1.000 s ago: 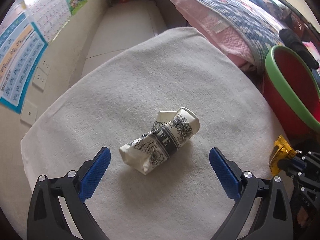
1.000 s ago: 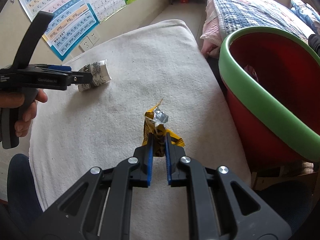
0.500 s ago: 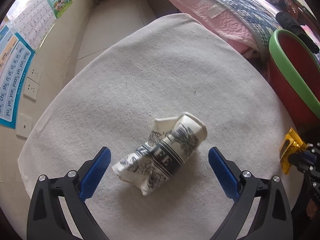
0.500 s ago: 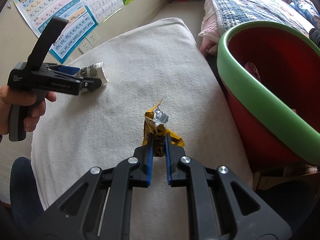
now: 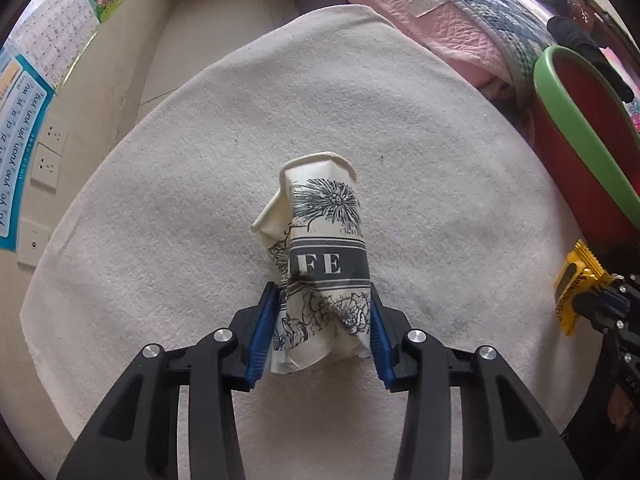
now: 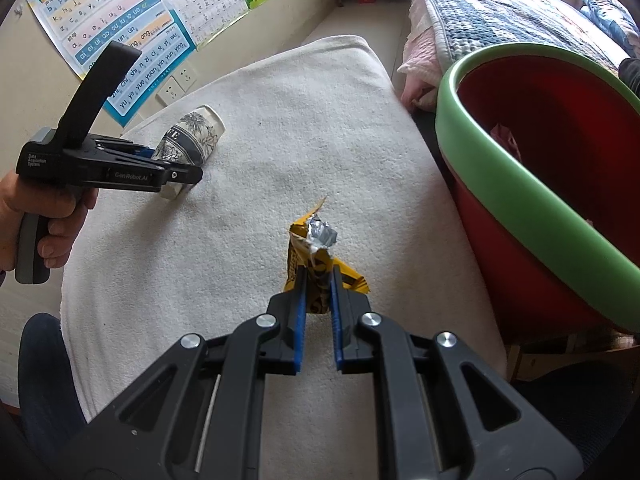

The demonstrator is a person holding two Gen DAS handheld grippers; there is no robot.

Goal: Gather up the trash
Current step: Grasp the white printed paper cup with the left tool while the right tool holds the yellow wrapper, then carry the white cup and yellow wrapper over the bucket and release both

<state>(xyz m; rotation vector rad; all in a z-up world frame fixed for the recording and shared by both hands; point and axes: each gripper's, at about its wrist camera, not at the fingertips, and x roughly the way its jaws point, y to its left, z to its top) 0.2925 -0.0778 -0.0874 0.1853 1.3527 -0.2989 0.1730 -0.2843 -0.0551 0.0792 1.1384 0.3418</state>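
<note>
A crushed paper cup (image 5: 326, 264) with black flower print lies on the white cloth (image 5: 180, 240). My left gripper (image 5: 323, 294) is closing on the cup's lower half, and both blue pads touch its sides. The right wrist view shows that cup (image 6: 192, 136) lifted at its rim end, with the left gripper (image 6: 176, 174) held by a hand. My right gripper (image 6: 319, 276) is shut on a torn yellow wrapper (image 6: 312, 248) with foil lining, held just above the cloth. The same wrapper (image 5: 576, 284) shows at the right edge of the left wrist view.
A red basin with a green rim (image 6: 520, 176) stands right of the table and has a pink scrap inside. A bed with a blue and pink quilt (image 6: 480, 8) lies behind it. Posters (image 6: 120, 32) and wall sockets (image 5: 48, 156) are on the left wall.
The left gripper's jaws have come in from wide open onto the paper cup, which has turned to point away from the camera. The right gripper and wrapper have stayed put.
</note>
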